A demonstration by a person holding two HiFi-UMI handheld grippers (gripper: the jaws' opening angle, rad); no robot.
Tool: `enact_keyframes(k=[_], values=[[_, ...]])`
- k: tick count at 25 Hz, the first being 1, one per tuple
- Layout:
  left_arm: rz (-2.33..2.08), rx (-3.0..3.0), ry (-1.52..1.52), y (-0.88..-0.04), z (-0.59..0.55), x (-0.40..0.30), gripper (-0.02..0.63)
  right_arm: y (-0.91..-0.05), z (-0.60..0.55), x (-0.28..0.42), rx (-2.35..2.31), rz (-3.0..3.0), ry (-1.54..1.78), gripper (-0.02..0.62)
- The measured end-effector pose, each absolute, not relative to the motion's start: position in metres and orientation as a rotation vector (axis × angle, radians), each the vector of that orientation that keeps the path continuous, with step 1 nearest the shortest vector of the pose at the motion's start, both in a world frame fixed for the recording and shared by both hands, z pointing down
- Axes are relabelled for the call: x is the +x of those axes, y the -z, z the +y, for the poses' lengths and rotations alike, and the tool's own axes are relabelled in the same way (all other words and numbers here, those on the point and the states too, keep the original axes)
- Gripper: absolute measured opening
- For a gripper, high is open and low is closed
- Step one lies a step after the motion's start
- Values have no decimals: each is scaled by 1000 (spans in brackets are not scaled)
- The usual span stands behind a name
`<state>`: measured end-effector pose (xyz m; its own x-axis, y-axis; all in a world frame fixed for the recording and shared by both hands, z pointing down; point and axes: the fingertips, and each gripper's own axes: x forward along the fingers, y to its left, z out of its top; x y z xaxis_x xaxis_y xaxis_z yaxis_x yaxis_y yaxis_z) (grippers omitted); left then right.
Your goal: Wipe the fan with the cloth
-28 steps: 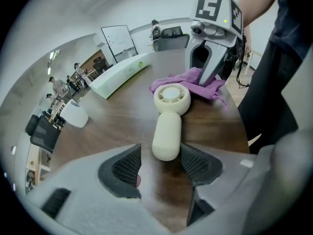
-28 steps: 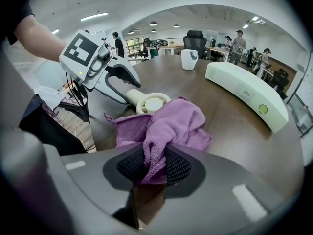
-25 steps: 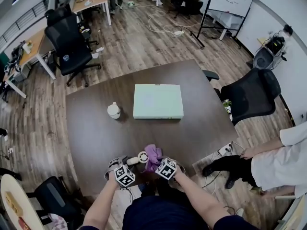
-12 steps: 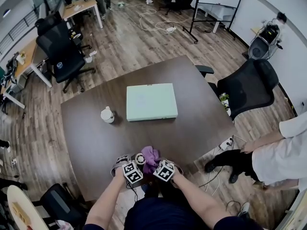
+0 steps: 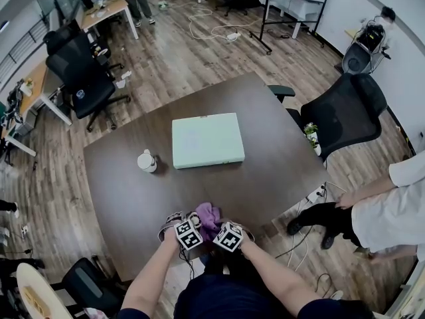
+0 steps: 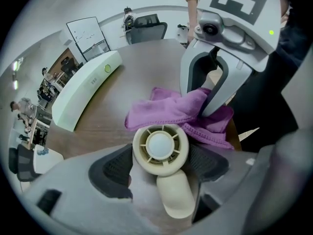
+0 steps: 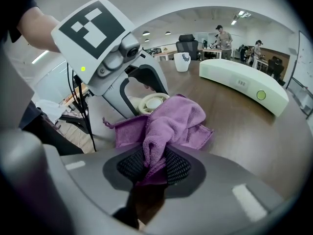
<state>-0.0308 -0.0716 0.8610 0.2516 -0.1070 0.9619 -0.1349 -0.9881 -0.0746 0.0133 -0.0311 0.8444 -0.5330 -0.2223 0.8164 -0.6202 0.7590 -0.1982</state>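
A small cream fan (image 6: 160, 151) lies on the dark table (image 5: 272, 171) near its front edge, its round head up and its handle toward me. My left gripper (image 6: 160, 166) points steeply down over it, jaws opening, the fan's head between the pads with no clear squeeze. A purple cloth (image 7: 168, 124) lies bunched just right of the fan, touching it. My right gripper (image 7: 154, 166) is shut on one fold of that cloth. In the head view the two grippers (image 5: 186, 220) (image 5: 216, 223) sit side by side, with the cloth (image 5: 208, 212) ahead of them.
A flat pale green box (image 5: 207, 139) lies mid-table. A small white jar (image 5: 147, 161) stands left of it. A black office chair (image 5: 346, 115) is at the table's right, and a person in white (image 5: 392, 208) stands beyond the right corner.
My left gripper has moved right, onto the fan beside the cloth, and its jaws now stand around the fan's head. The right gripper has kept still with the cloth.
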Motion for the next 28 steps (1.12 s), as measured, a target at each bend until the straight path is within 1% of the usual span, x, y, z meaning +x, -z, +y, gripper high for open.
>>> enact_keyframes(k=[3, 12, 19, 22, 28], values=[[-229, 2460, -1880, -862, -73, -26, 372, -843, -32, 14, 627, -2120, -615, 109], [-213, 2489, -1831, -860, -74, -24, 371, -842, -34, 14, 641, -2118, -632, 107], [-363, 2511, -1763, -862, -72, -29, 371, -837, -28, 14, 642, -2122, -584, 107], [-405, 2545, -1697, -852, -73, -27, 371, -824, -28, 14, 670, -2153, -551, 107], [-465, 2646, -1556, -810, -71, -21, 371, -770, -27, 3, 669, -2240, -366, 107]])
